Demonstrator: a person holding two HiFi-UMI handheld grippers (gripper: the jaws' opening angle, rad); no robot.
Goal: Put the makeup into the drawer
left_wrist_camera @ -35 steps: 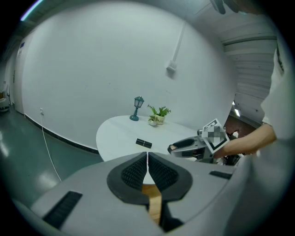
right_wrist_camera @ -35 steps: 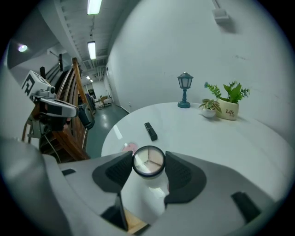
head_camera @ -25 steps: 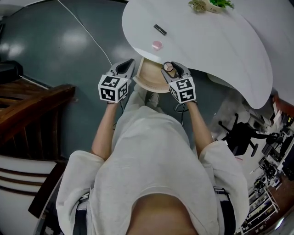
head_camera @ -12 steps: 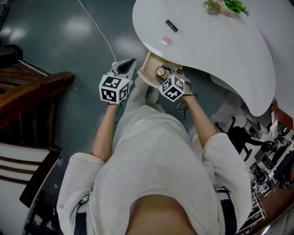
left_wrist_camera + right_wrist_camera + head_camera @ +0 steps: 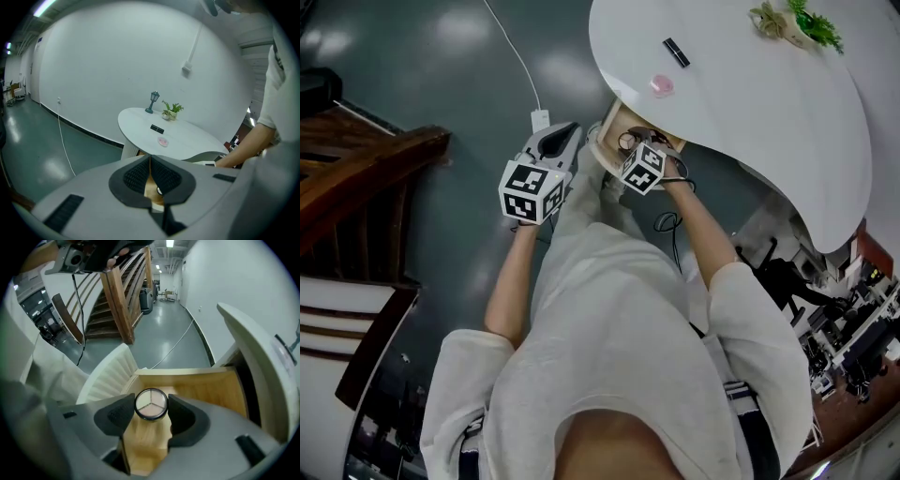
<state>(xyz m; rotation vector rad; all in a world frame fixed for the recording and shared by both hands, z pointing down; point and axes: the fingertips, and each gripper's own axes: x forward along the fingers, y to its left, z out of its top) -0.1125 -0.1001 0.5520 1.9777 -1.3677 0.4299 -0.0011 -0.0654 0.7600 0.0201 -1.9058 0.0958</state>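
Now the right gripper (image 5: 634, 147) has tipped down over the open drawer (image 5: 206, 390), so the round makeup compact (image 5: 150, 405) clamped between its pads hangs just above the drawer's wooden floor, likely ready for release. Beside the drawer's front, the left gripper (image 5: 151, 176) waits closed and empty.

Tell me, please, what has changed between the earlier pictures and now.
The right tongs, gripping the compact throughout, came down from over the drawer into it, tipping steeply downward. The left tongs stayed shut and empty beside the drawer. The pink item and black item stayed on the table.
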